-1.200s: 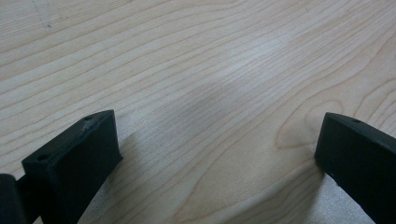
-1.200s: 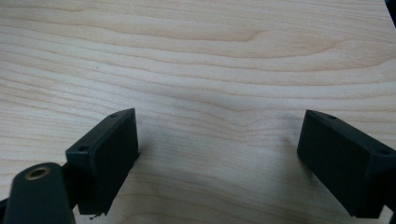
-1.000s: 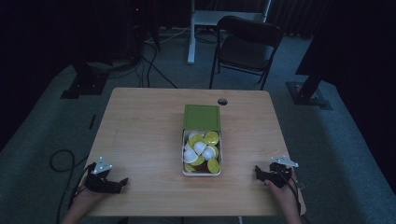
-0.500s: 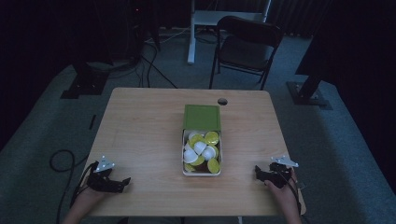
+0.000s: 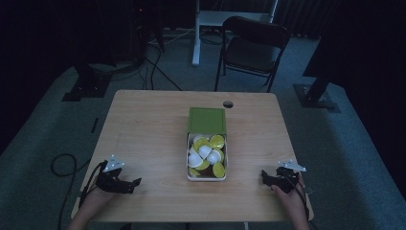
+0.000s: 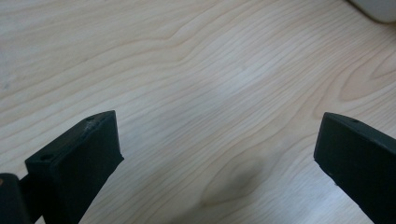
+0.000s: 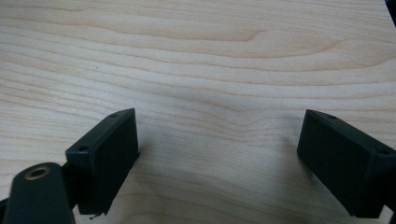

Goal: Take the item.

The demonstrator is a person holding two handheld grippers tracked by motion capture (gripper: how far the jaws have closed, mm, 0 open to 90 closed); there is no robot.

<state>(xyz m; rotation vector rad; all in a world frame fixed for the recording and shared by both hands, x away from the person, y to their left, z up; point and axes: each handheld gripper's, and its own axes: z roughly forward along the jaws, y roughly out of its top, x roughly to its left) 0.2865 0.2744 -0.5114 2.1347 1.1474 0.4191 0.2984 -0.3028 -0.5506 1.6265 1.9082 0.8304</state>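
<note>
A white box point(image 5: 207, 176) with a green lid point(image 5: 207, 120) folded back sits at the middle of the wooden table point(image 5: 148, 129). It holds several yellow and white round capsules point(image 5: 206, 154). My left gripper point(image 5: 135, 184) rests near the front left corner, jaws pointing toward the box. In the left gripper view the gripper point(image 6: 219, 140) is open over bare wood, and a corner of the box point(image 6: 378, 7) shows at top right. My right gripper point(image 5: 263, 176) rests near the front right corner. The right gripper view shows it point(image 7: 219, 140) open over bare wood.
A small round hole point(image 5: 228, 104) lies in the table near its far edge. A dark chair point(image 5: 253, 50) stands behind the table, with stand bases point(image 5: 316, 98) on the carpet at both sides. A cable point(image 5: 62, 165) trails off the left gripper to the floor.
</note>
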